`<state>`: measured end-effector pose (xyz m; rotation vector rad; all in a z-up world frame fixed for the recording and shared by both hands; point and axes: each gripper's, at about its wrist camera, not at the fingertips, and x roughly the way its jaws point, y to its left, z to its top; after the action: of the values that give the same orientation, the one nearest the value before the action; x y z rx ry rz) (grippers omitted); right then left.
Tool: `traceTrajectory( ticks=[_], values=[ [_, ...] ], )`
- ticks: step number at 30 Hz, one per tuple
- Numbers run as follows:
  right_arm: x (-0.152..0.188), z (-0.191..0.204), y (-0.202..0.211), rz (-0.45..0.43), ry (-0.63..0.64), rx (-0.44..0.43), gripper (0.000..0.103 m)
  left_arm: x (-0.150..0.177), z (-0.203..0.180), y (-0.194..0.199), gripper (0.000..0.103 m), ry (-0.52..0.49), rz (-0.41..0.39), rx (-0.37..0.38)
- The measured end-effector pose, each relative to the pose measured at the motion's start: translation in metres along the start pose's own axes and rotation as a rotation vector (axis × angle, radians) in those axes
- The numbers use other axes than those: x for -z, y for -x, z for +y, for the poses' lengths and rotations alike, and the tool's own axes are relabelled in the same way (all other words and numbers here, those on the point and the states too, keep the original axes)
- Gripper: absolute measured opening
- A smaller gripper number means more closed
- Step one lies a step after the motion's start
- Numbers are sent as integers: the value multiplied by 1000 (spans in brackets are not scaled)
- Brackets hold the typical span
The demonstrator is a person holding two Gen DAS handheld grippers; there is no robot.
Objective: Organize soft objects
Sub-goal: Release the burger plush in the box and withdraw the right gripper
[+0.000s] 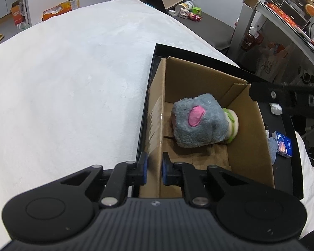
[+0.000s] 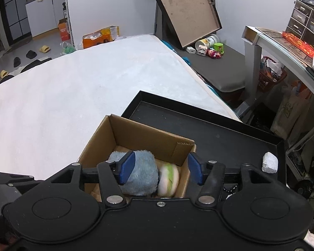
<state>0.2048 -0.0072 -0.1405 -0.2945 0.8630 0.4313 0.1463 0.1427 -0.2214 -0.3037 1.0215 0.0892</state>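
White bed fills most of both views, with a black tray sitting on its right side and a cardboard box inside the tray.

Nearest to you, your left tool is clamped on the box's left wall, one blue pad on each face of the cardboard. My guess is that's there to pin the box so it doesn't skid or tip while stuff goes in. Your right tool hovers over the box mouth with its pads spread wide and nothing between them, so it looks done with a drop, or set to reach down.

Inside the box, the grey plush with the pink patch leans against the burger plush; they're touching, and the burger is squeezed between the grey one and the right wall. Both soft things are in, so that part looks sorted.

Room-wise: the box floor nearest you is bare, but the walls are tall, so going straight up and down is the safe line. The tray has open black floor beyond the box, a white crumpled lump in its right corner and a small blue packet just beside the box. Past the tray lip, the bed edge falls away to a bench with small toys and a desk on the right, so don't push the tray that way.
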Motion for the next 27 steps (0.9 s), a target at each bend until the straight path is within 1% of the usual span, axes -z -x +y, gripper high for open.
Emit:
traceTrajectory(
  ticks=[11, 20, 22, 24, 26, 27],
  values=[
    [14, -5, 1, 42, -23, -27, 59, -1, -4, 3, 12, -2, 0, -16],
    [19, -14, 11, 20, -51, -30, 65, 1, -12, 5, 12, -3, -4, -47],
    [20, -18, 12, 19, -66, -30, 68, 0, -13, 6, 13, 2, -2, -52],
    [21, -23, 15, 15, -75, -29, 75, 0, -17, 8, 13, -3, -8, -66],
    [23, -27, 19, 1, -77, -20, 81, 0, -21, 9, 16, -15, -13, -72],
    [24, -29, 21, -7, -78, -17, 82, 0, -23, 9, 16, -20, -13, -74]
  ],
)
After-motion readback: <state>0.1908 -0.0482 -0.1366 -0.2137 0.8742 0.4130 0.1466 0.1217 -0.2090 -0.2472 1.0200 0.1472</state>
